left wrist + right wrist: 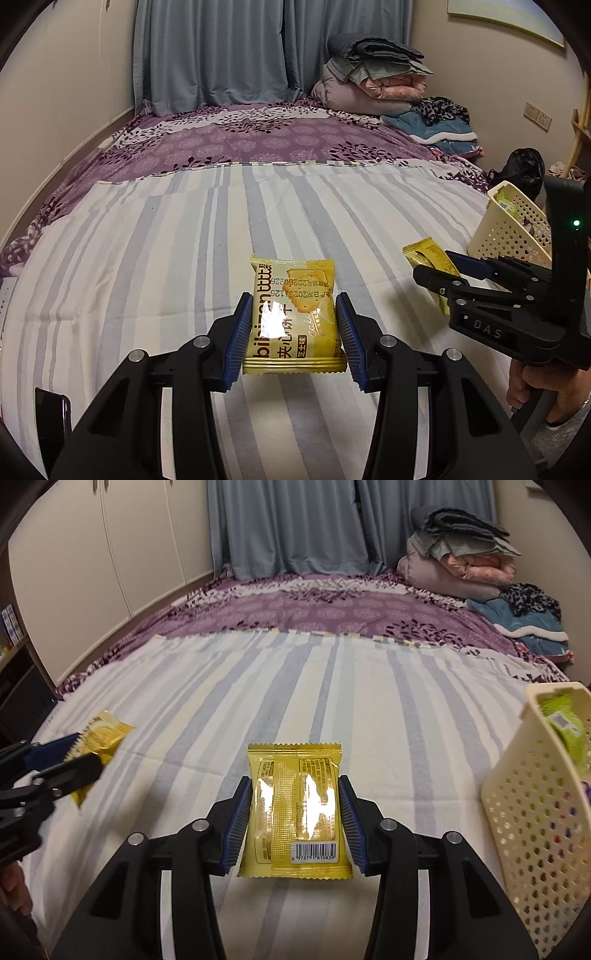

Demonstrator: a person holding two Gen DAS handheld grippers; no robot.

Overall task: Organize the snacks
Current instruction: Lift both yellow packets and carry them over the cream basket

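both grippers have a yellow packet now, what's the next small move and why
Probably carry the right gripper toward the cream basket on its right: it is shut on a barcode-side yellow packet, the basket is close and open-topped. The left gripper can follow with its packet.

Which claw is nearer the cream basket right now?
Right. The right claw, shut on a yellow packet, has the cream basket close on its right side. The left claw, holding its own yellow snack, sits farther away, beyond the right one.

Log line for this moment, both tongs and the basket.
left tongs: shut on yellow packet | right tongs: shut on second packet | basket: to the right, holds green snacks
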